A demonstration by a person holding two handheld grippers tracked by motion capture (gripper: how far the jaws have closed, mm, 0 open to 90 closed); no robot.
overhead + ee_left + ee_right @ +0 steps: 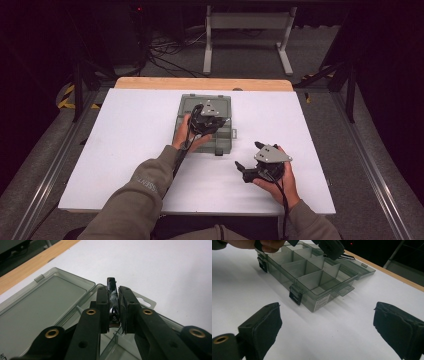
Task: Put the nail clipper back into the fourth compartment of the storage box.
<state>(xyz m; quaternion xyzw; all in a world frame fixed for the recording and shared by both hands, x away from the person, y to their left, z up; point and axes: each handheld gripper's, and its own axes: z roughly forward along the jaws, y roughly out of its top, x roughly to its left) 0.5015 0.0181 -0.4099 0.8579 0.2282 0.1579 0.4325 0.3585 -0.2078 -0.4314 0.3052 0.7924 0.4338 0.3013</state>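
- The left gripper (114,312) is closed on a small dark metal nail clipper (112,303) with a shiny chromed lever; both pads press its flat sides.
- The clipper's long axis runs straight out along the jaws, one end past the fingertips, the other back between the pads.
- In the high view the left gripper (207,120) hangs over the translucent grey plastic compartment box (226,141), which lies open near the middle of the white table (125,150), its flat lid (42,305) folded back toward the wooden far edge (150,83).
- Deciding relation, judged: the divided tray lies directly under and just beyond the held clipper, so lowering it should land it in a cell. Which cell sits beneath it I cannot tell.
- The right gripper (325,330) has its jaws spread wide with nothing between them; it rests near the table surface, apart from the box, on the side with the black latches (295,296).
- The left hand is by far the nearer to the box's compartments (312,277).
- All compartments in sight appear unfilled; the dividers stand upright.
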